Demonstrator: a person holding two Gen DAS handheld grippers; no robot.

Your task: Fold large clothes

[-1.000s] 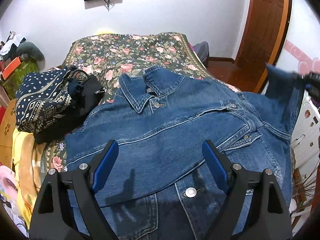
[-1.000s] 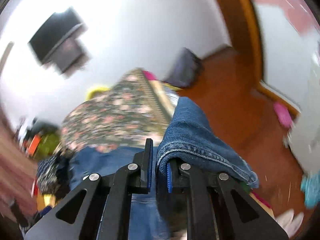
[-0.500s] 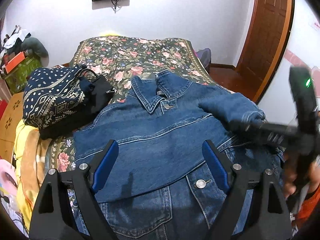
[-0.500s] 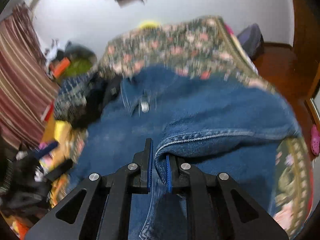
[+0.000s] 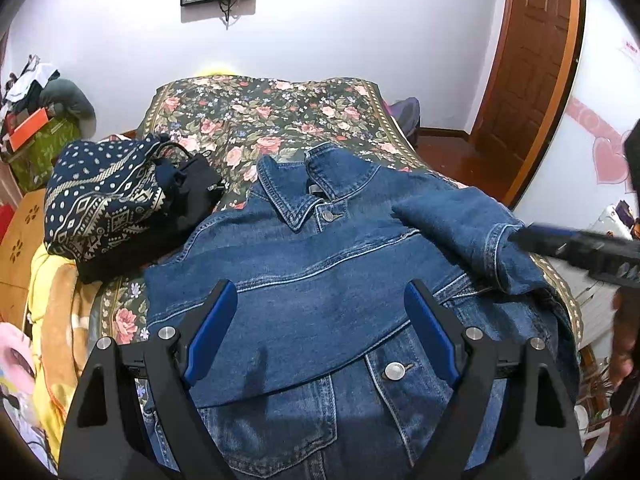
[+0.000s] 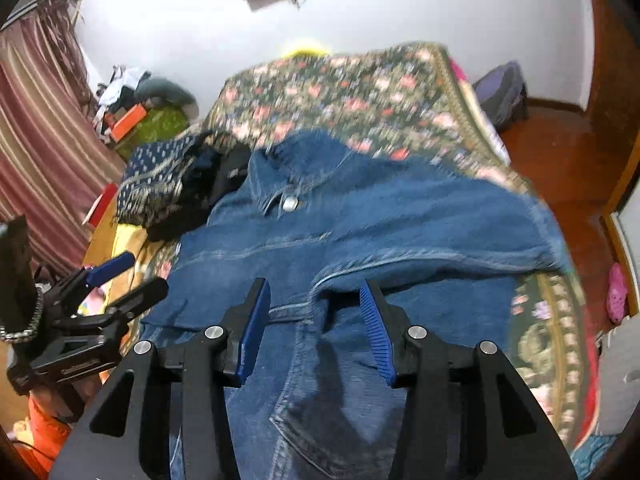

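A blue denim jacket [image 5: 320,280] lies front up across the near part of a bed with a flowered bedspread [image 5: 272,120], collar toward the far end. Its sleeve [image 5: 460,224] on the right is folded in over the chest, the cuff lying near the right edge of the jacket.

The left gripper [image 5: 320,332] hovers above the jacket's lower front, tilted down toward it. Its jaws stand wide apart with only flat denim under them, and the blue pads press on nothing.

The right gripper [image 6: 316,320] points down at the jacket from the near right side. Its jaws have just been opening and now stand partly apart. The folded hem of the sleeve [image 6: 420,256] runs across just beyond the fingertips; the pads are not pinching the cloth, though the right pad sits close to the fold. In the left wrist view this gripper [image 5: 576,248] shows as a blurred dark bar at the right edge, its tip beside the cuff, with part of a person's hand [image 5: 624,336] below it.

In the right wrist view the left gripper [image 6: 116,284] appears at the left edge, held over the near left side of the bed, with an orange sleeve [image 6: 44,432] under it.

A dark patterned bag [image 5: 104,204] and a black bag [image 5: 192,188] rest on the bed to the left of the collar, the black bag just beside the jacket's shoulder.
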